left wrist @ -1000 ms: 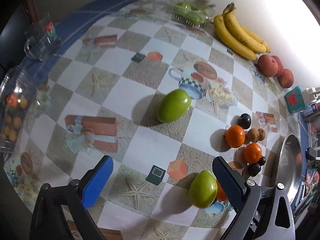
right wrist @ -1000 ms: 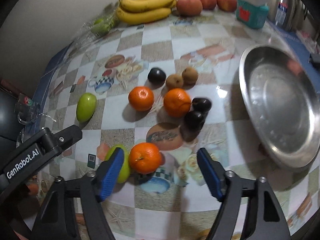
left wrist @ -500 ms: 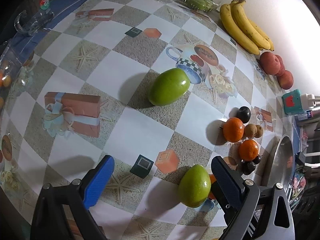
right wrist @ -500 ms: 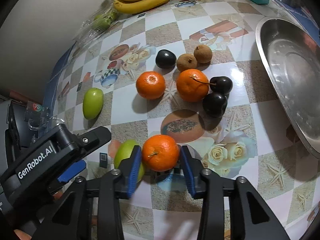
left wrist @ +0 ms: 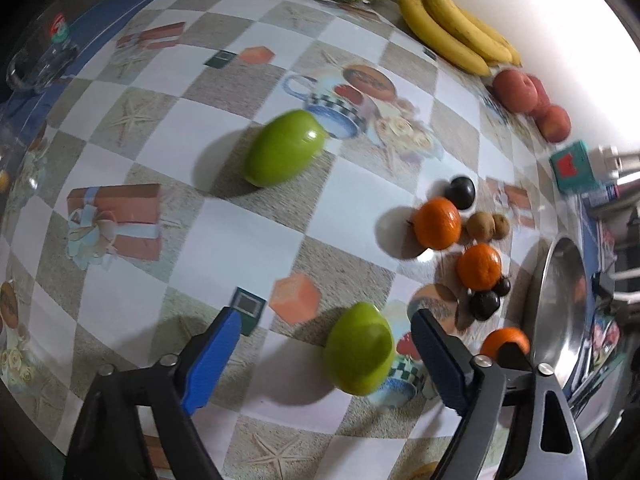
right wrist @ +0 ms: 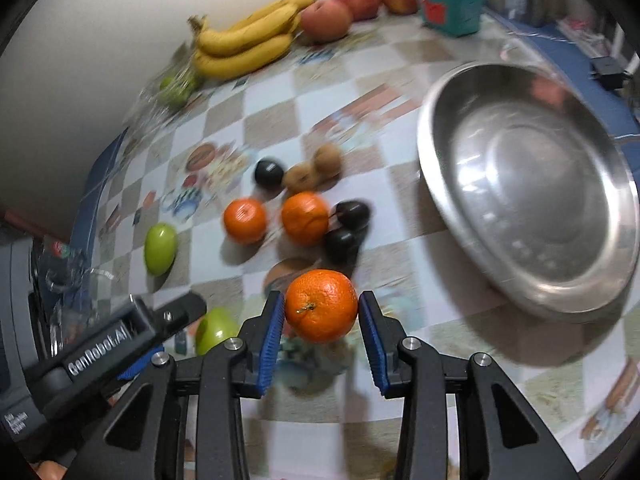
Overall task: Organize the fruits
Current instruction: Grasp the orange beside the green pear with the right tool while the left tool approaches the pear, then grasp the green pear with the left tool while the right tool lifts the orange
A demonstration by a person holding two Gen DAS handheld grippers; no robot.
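Pinching an orange (right wrist: 321, 305) above the tablecloth, the right gripper (right wrist: 322, 334) should carry it level to the steel bowl (right wrist: 440, 100); the left gripper (left wrist: 324, 354) hovers spread around a green mango (left wrist: 359, 347).

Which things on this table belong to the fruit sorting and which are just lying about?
Job: orange in the right claw; two loose oranges; green fruit between the open left claw; metal bowl.
Lying about: teal box; glass mug.
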